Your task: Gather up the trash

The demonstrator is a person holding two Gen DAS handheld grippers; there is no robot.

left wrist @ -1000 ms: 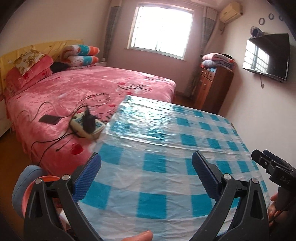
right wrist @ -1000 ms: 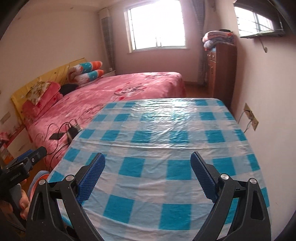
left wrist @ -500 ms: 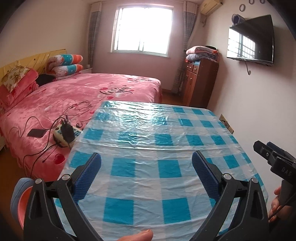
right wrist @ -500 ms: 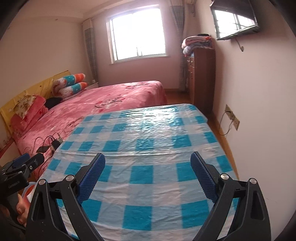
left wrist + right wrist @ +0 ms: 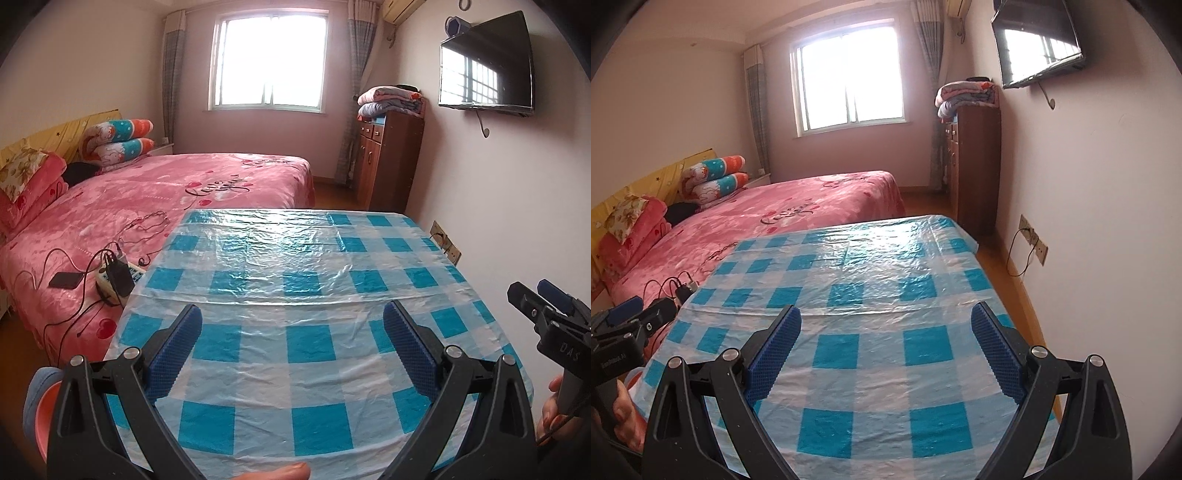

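Holding both tools low over the near edge of the table (image 5: 295,266), I keep its whole checked plastic cover in sight. My left hand-held gripper (image 5: 291,339) is spread wide with nothing between its blue pads; my right hand-held gripper (image 5: 886,339) is just as wide and just as empty. No trash shows anywhere on the table, nor any bin or bag to put it in. On the bed (image 5: 147,199) beside the table lie a power strip (image 5: 118,275) and a phone (image 5: 66,280), which I would not count as trash.
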